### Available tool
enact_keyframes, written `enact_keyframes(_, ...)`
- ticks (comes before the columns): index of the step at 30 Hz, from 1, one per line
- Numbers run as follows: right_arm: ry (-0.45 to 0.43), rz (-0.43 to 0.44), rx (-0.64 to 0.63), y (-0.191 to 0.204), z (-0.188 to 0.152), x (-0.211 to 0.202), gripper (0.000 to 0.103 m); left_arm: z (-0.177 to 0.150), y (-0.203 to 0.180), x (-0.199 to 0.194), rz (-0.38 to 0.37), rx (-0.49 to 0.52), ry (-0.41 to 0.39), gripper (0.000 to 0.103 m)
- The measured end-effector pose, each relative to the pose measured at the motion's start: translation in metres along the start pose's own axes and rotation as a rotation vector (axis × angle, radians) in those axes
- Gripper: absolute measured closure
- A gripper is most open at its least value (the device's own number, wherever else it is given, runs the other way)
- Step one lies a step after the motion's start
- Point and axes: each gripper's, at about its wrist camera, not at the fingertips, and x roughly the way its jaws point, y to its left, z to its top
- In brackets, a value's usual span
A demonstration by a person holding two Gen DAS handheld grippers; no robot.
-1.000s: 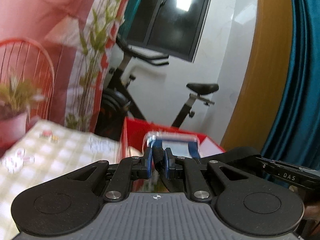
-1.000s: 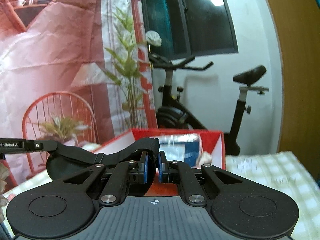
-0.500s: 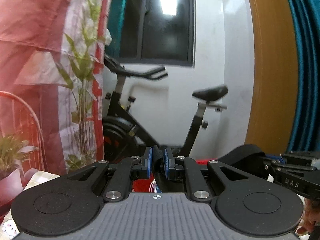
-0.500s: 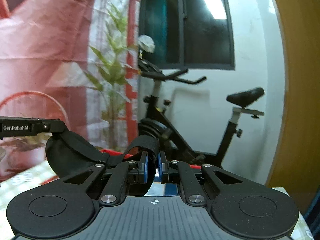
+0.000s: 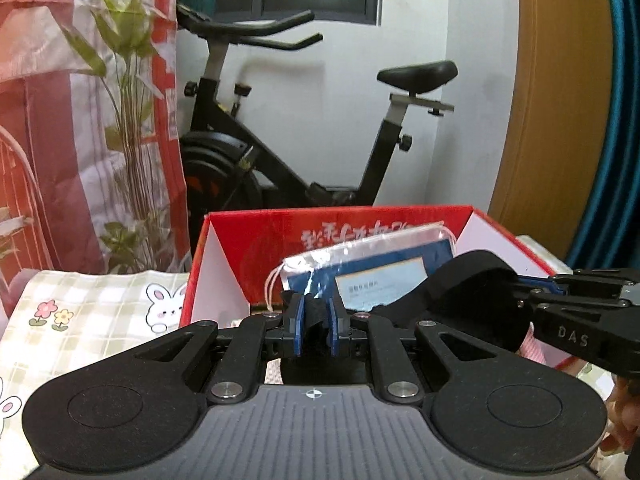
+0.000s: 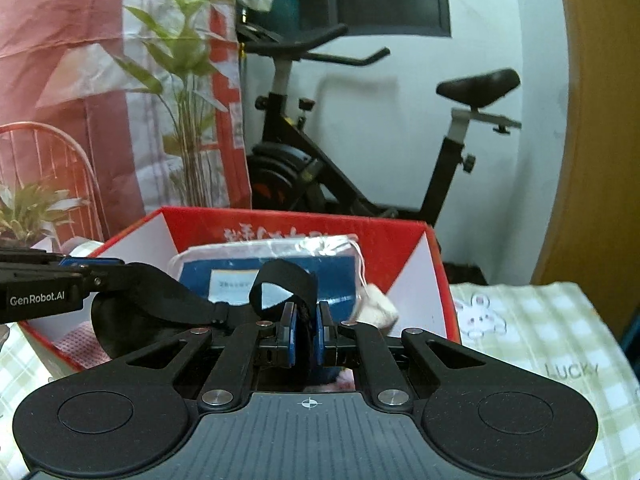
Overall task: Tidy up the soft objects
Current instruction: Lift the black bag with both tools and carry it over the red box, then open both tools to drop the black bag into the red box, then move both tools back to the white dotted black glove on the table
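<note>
a black eye mask, limp and light, strung between both sets of tongs just above the red cardboard box: left tongs clamped shut on one end of its strap, right tongs pinched shut on the other end, strap looped above them. likely floppy, non-slip fabric, padded and curved; best held by the strap ends. ahead in the box, a glossy crinkled plastic packet with a blue card; below, a checked cloth on the surface.
</note>
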Motion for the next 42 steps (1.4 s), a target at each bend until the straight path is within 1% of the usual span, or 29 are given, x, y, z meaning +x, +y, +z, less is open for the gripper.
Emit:
enact_keyframes(3,0.007,-0.003,-0.007,0.0,-0.003,0.0,0.094,-0.002,0.003,0.0,-0.003,-0.003,0.007,0.089)
enact_keyframes(5,0.003,-0.013,-0.023,0.001,-0.005,-0.002,0.09,0.001,0.003,-0.001,-0.003,0.001,0.0,0.087)
enact_keyframes(6,-0.001,-0.017,-0.031,0.001,-0.003,-0.003,0.088,0.001,0.004,-0.003,-0.011,-0.001,-0.001,0.077)
enact_keyframes(7,-0.009,-0.027,-0.041,0.002,-0.002,-0.005,0.083,0.003,0.004,-0.004,-0.017,-0.002,-0.002,0.066)
enact_keyframes(8,-0.02,-0.038,-0.05,0.001,-0.002,-0.008,0.076,0.004,0.004,-0.005,-0.019,-0.002,-0.009,0.037)
enact_keyframes(9,-0.03,-0.044,-0.06,0.002,-0.002,-0.012,0.071,0.004,0.004,-0.009,-0.015,-0.002,-0.025,0.013)
enact_keyframes(10,-0.04,-0.046,-0.067,0.003,-0.001,-0.015,0.058,0.004,0.002,-0.013,-0.007,0.001,-0.049,0.006)
enact_keyframes(11,-0.054,-0.046,-0.072,0.004,-0.001,-0.019,0.042,0.004,0.002,-0.019,0.0,0.007,-0.078,0.002)
enact_keyframes(12,-0.066,-0.044,-0.075,0.003,-0.001,-0.023,0.035,0.004,0.001,-0.023,0.007,0.016,-0.092,0.001)
enact_keyframes(14,-0.09,-0.04,-0.083,0.003,-0.002,-0.032,0.013,0.006,0.001,-0.027,0.02,0.023,-0.068,0.0)
enact_keyframes(16,-0.107,-0.034,-0.084,0.002,-0.002,-0.041,0.001,0.007,-0.001,-0.03,0.035,0.026,-0.026,0.0)
enact_keyframes(18,-0.128,-0.02,-0.074,-0.002,-0.004,-0.053,0.0,0.003,-0.001,-0.04,0.048,0.025,-0.015,0.0)
enact_keyframes(22,-0.132,-0.012,-0.067,-0.008,-0.014,-0.073,0.0,-0.01,-0.001,-0.062,0.083,0.009,-0.005,0.0)
enact_keyframes(25,-0.128,0.021,-0.043,-0.014,-0.023,-0.088,0.0,-0.021,-0.001,-0.077,0.111,-0.016,0.02,0.0)
enact_keyframes(28,-0.107,0.048,-0.018,-0.021,-0.039,-0.104,0.0,-0.038,-0.003,-0.093,0.087,-0.039,0.027,0.0)
enact_keyframes(30,-0.079,0.053,-0.02,-0.023,-0.052,-0.113,0.0,-0.052,-0.005,-0.101,0.054,-0.063,0.04,0.0)
enact_keyframes(32,-0.035,0.057,-0.031,-0.024,-0.068,-0.119,0.0,-0.068,-0.007,-0.104,0.003,-0.096,0.066,0.0)
enact_keyframes(36,0.072,0.06,-0.056,-0.021,-0.098,-0.123,0.0,-0.098,-0.017,-0.098,-0.078,-0.137,0.183,0.0)
enact_keyframes(38,0.114,0.058,-0.065,-0.016,-0.112,-0.124,0.0,-0.111,-0.022,-0.097,-0.08,-0.147,0.221,0.0)
enact_keyframes(42,0.186,0.029,-0.11,0.001,-0.136,-0.122,0.0,-0.128,-0.027,-0.096,-0.069,-0.144,0.253,0.0)
